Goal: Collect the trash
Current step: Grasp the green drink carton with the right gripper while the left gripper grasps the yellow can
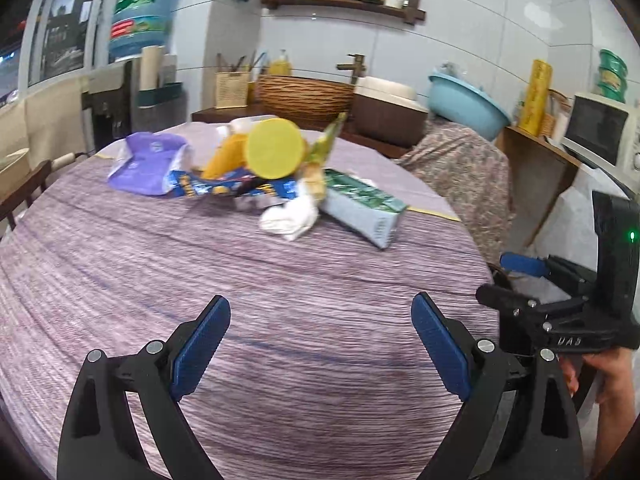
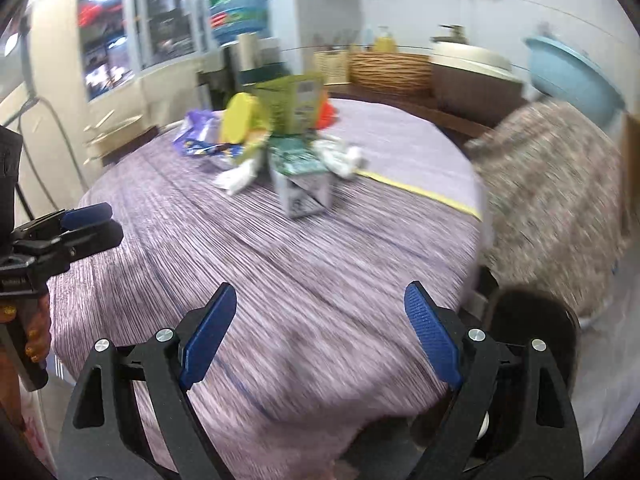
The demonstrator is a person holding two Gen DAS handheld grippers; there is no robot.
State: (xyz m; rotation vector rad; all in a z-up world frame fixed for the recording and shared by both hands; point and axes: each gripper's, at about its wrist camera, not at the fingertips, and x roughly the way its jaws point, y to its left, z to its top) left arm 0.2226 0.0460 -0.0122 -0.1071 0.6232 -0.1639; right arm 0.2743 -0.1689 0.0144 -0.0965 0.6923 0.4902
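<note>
Both grippers, left gripper [image 1: 320, 340] and right gripper [image 2: 320, 336], hover with jaws wide, empty; best start with the nearest carton [image 1: 362, 206], squarely across its narrow sides.

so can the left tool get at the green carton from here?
Probably yes. The left tool is open and empty, with only bare tablecloth between it and the green carton. A white wrapper lies beside the carton's left side.
</note>
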